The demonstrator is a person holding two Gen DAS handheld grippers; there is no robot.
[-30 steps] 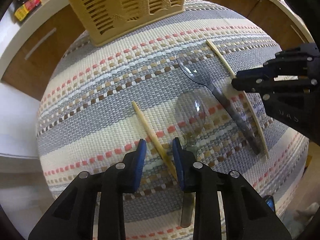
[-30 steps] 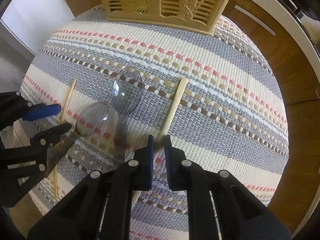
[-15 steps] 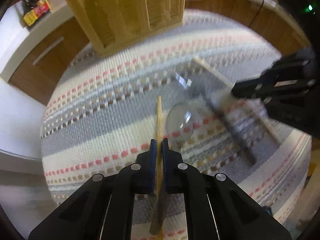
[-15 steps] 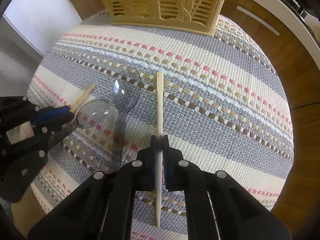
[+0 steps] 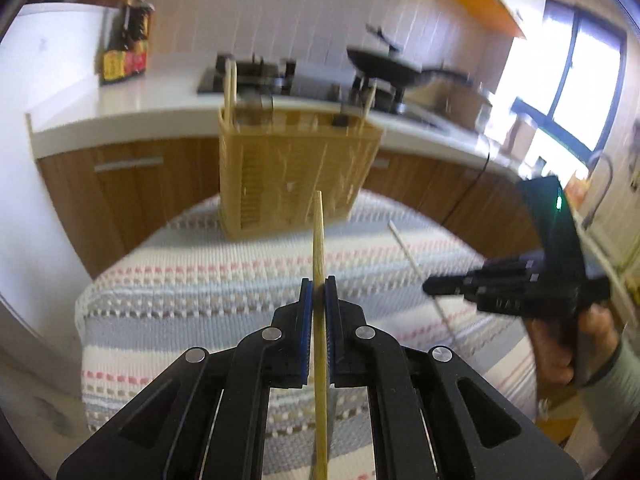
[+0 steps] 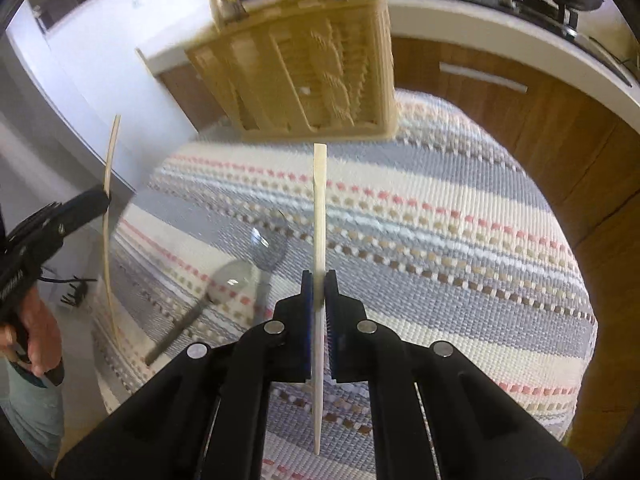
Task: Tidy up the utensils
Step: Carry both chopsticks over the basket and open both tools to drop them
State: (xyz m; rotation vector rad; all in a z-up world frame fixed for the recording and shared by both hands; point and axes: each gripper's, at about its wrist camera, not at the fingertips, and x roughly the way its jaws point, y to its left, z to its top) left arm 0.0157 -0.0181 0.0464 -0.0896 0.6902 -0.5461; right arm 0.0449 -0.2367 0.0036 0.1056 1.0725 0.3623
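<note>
My left gripper (image 5: 319, 292) is shut on a wooden chopstick (image 5: 318, 240), held above the striped mat (image 5: 200, 280) and pointing at the yellow slatted utensil basket (image 5: 296, 172). My right gripper (image 6: 319, 284) is shut on a pale chopstick (image 6: 320, 208), also lifted off the mat (image 6: 440, 240) and aimed at the basket (image 6: 304, 80). Two clear plastic spoons (image 6: 256, 256) lie on the mat to the left of the right gripper. The left gripper with its chopstick (image 6: 108, 208) shows at the left edge of the right wrist view. The right gripper (image 5: 432, 290) shows at the right of the left wrist view.
Behind the basket runs a white counter (image 5: 160, 96) with wooden cabinets (image 5: 120, 184), a stove and pan (image 5: 380, 66), and sauce bottles (image 5: 128, 52). Chopsticks stand in the basket (image 5: 230, 88). The mat's edge drops off at the left (image 5: 80, 320).
Both grippers closed on a chopstick each and lifted them off the mat, then tilted up toward the basket. The two spoons stayed on the mat.
</note>
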